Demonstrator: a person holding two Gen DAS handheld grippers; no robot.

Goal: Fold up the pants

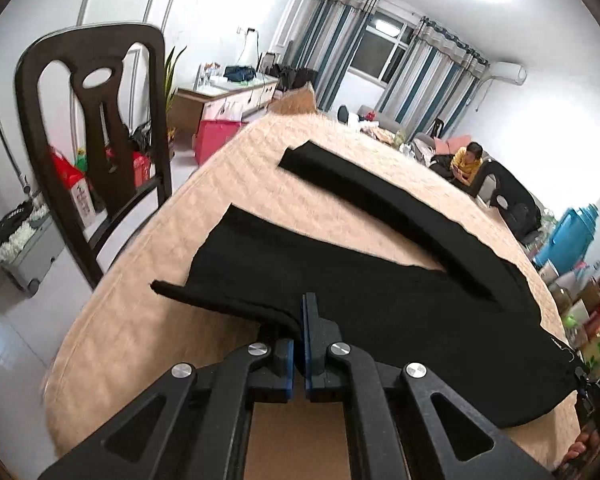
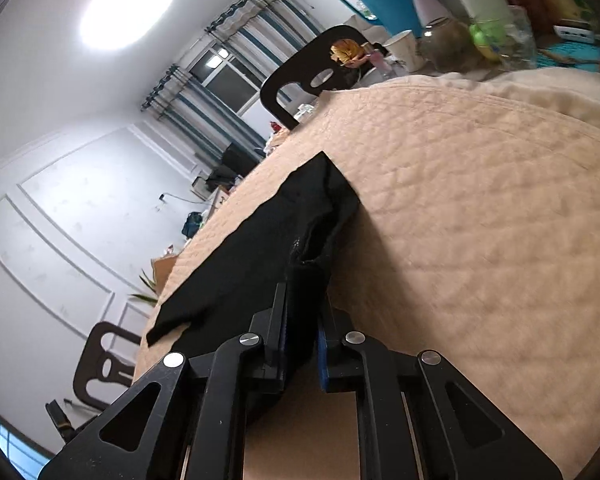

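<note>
Black pants [image 1: 380, 300] lie spread on a round table under a beige quilted cover [image 1: 228, 184]. Both legs stretch away from me, one [image 1: 360, 188] apart from the other [image 1: 260, 248]. My left gripper [image 1: 304, 312] is shut on a lifted edge of the pants at their near left corner. In the right wrist view, the pants [image 2: 260, 248] run off to the left over the cover [image 2: 480, 220]. My right gripper [image 2: 302, 316] is shut on a bunched fold of that cloth, which sits raised off the table between the fingers.
A dark wooden chair [image 1: 100, 140] stands at the table's left and another [image 1: 512, 196] at the far right. A blue jug [image 1: 568, 236], jars and cups [image 2: 480, 20] crowd the right edge. A person in a yellow top [image 1: 466, 160] sits in the background.
</note>
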